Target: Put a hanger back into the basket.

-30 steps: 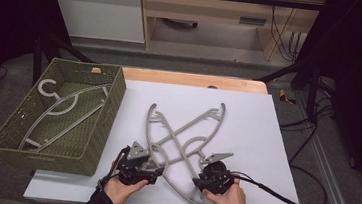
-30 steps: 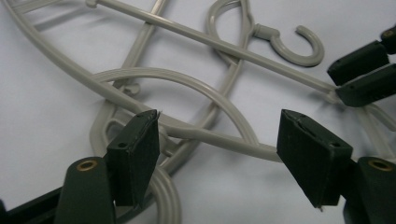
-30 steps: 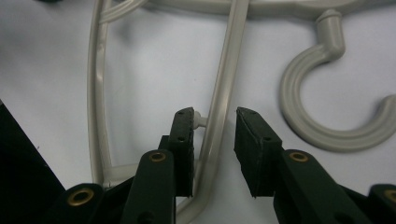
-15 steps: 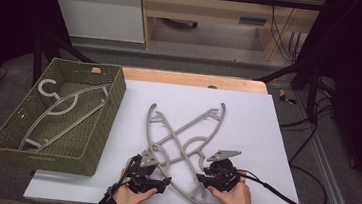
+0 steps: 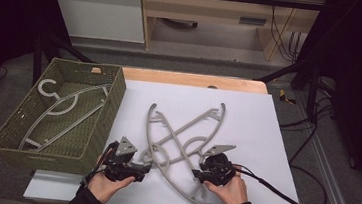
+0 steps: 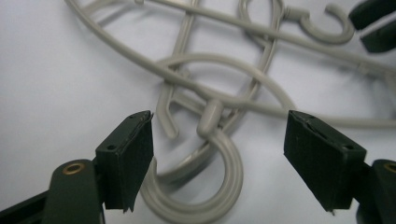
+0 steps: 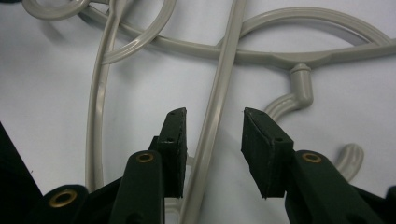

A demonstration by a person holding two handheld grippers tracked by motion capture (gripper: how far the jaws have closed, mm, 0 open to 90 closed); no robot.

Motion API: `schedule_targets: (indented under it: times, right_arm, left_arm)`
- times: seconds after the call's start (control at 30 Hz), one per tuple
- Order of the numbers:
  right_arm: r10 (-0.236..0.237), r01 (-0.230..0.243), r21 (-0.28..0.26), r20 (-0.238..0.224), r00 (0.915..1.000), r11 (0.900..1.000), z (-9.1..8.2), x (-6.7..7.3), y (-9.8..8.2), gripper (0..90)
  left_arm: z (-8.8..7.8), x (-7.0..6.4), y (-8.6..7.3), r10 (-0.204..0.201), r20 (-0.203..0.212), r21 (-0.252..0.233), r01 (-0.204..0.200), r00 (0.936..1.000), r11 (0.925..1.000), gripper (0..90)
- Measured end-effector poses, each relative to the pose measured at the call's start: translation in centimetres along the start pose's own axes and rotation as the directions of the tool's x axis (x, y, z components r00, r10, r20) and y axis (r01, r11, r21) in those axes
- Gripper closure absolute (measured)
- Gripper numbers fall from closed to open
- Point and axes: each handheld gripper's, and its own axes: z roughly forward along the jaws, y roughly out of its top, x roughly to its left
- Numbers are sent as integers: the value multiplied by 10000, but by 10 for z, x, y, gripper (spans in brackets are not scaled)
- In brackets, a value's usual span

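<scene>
Two grey plastic hangers lie crossed on the white table top [image 5: 265, 140]: a long-arched hanger [image 5: 171, 181] and a second hanger [image 5: 192, 123] over it. My left gripper [image 5: 143, 168] sits just left of their hooks. Its jaws have just been opening and stand wide, with a hanger hook [image 6: 229, 172] lying untouched between the pads [image 6: 126, 158]. My right gripper [image 5: 197, 174] faces it from the right. Its jaws have also been opening; a hanger bar [image 7: 212, 126] runs between the pads [image 7: 261, 149] with a gap on its right side.
A green woven basket [image 5: 104, 120] stands at the left edge of the table with a third grey hanger [image 5: 63, 105] lying in it. A black cable [image 5: 280, 194] trails right from the right gripper. The right gripper's jaw tips [image 6: 373, 23] show beyond the hooks.
My left gripper has drawn back to the left, away from the hanger hooks, and its jaws stand wider. The right hand has stayed in place. The hangers have not shifted.
</scene>
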Motion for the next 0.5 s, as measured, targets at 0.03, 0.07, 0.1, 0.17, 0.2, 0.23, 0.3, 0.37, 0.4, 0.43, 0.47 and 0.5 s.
schedule_targets:
  times: [0.03,0.07,0.1,0.17,0.2,0.23,0.3,0.37,0.4,0.43,0.47,0.5]
  right_arm:
    - [95,-95,68,-5,10000,9999,1,2,3,615]
    - [-36,37,55,-32,10000,10000,2,2,3,615]
    - [73,-72,108,-66,10000,9999,3,3,5,617]
    - [54,-52,278,-91,9999,9996,5,5,6,620]
    - [-21,23,325,-70,10000,9995,6,5,6,623]
    - [-26,28,421,-46,10000,9991,7,5,5,626]
    - [40,-42,546,44,10000,9985,8,5,5,632]
    - [-177,174,666,38,9998,9976,10,3,4,640]
    - [-162,159,750,32,9999,9971,12,3,4,649]
    - [-42,43,879,-11,10000,9961,13,4,4,652]
    - [-84,79,956,52,10000,9954,14,3,4,656]
    - [63,-66,1007,32,10000,9949,15,3,4,664]
  left_arm:
    - [1,-1,-2,41,64,137,-42,10000,9999,243]
    - [3,-2,-4,149,206,353,-157,9997,9993,246]
    - [6,-4,-7,172,261,391,-182,9995,9991,252]
    - [12,-8,-9,377,327,618,-397,9988,9973,266]
    - [15,-10,-9,416,387,716,-443,9984,9964,286]
    - [16,-11,-9,456,511,769,-494,9977,9958,305]
    - [19,-15,-7,644,448,857,-681,9969,9940,347]
    - [23,-18,-6,674,473,1041,-720,9966,9920,392]
    - [24,-19,-6,711,445,1115,-757,9965,9909,413]
    - [25,-21,-6,759,309,1138,-790,9966,9904,433]
    - [26,-21,-6,763,251,1252,-789,9968,9890,454]
    - [26,-21,-5,726,266,1518,-759,9970,9855,483]
